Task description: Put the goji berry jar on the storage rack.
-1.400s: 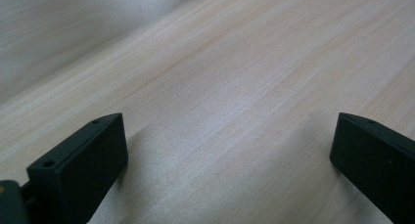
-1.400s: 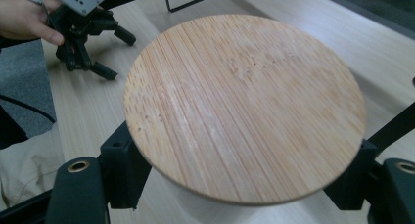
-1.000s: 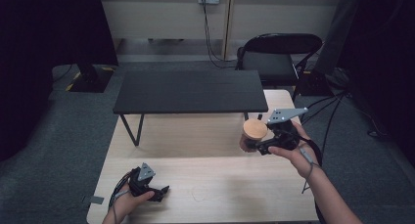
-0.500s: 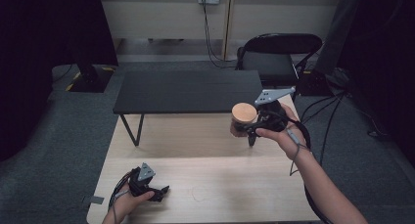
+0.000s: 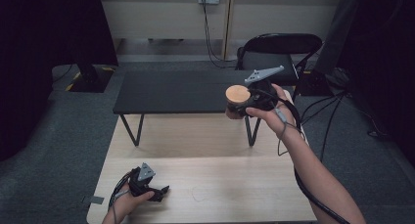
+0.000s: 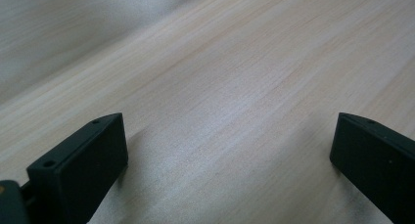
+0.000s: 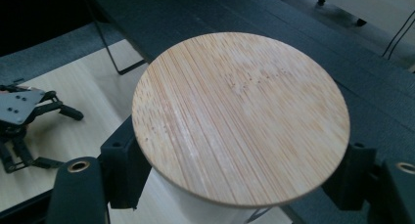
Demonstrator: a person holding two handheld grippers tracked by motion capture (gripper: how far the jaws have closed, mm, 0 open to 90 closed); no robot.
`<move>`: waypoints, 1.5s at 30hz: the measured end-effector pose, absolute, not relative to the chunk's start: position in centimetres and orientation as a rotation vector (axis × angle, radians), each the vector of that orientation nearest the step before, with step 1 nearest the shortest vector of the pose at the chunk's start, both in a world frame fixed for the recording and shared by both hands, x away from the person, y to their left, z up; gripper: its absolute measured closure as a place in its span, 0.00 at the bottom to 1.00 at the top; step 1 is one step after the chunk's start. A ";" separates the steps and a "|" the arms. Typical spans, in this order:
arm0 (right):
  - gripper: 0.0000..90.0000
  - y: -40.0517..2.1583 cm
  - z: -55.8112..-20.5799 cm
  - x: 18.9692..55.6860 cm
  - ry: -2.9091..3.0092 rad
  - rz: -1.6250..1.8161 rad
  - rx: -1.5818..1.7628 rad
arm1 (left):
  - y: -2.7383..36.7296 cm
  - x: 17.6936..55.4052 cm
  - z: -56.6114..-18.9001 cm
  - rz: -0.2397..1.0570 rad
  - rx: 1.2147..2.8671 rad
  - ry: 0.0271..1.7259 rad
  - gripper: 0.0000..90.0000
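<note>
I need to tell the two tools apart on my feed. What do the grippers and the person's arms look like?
Both are black two-jaw tools. The left gripper has blocky matte black fingertips with small screw holes, a small grey three-cornered plate on top and a trailing black cable. The right gripper has a larger grey plate, brass-coloured pivot rings and a black cable along the forearm. Both forearms are bare, no sleeves visible.

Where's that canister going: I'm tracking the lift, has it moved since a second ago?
Yes. The bamboo-lidded canister in the right tongs moved left and away, now over the black bench's edge.
</note>
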State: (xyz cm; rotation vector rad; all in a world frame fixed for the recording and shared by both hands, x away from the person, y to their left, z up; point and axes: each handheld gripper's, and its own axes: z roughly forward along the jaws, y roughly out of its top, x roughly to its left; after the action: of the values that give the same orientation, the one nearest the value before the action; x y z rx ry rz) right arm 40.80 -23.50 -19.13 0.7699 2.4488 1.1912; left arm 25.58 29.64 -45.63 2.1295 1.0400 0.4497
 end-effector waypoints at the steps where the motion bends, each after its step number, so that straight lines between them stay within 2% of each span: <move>1: 0.29 -23.3 -19.1 40.9 2.444 1.186 0.774 | 29.6 25.6 -45.7 0.449 2.127 1.040 0.00; 27: 0.29 -20.6 -20.1 45.3 2.358 1.159 0.948 | 29.6 25.6 -45.6 0.446 2.132 1.041 0.00; 40: 0.28 -20.0 -21.1 45.3 2.301 1.185 0.963 | 29.6 25.6 -45.6 0.446 2.132 1.041 0.00; 42: 0.26 -20.3 -21.3 45.3 2.304 1.195 0.951 | 29.6 25.6 -45.6 0.446 2.131 1.042 0.00; 45: 0.15 -20.7 -21.4 45.2 2.318 1.205 0.929 | 29.6 25.6 -45.6 0.446 2.133 1.041 0.00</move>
State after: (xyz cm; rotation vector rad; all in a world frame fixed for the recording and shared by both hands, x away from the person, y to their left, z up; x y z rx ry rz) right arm 45.21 -20.66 -21.45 0.9286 2.3178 1.2054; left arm 25.62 29.64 -45.56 2.1325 1.0412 0.4460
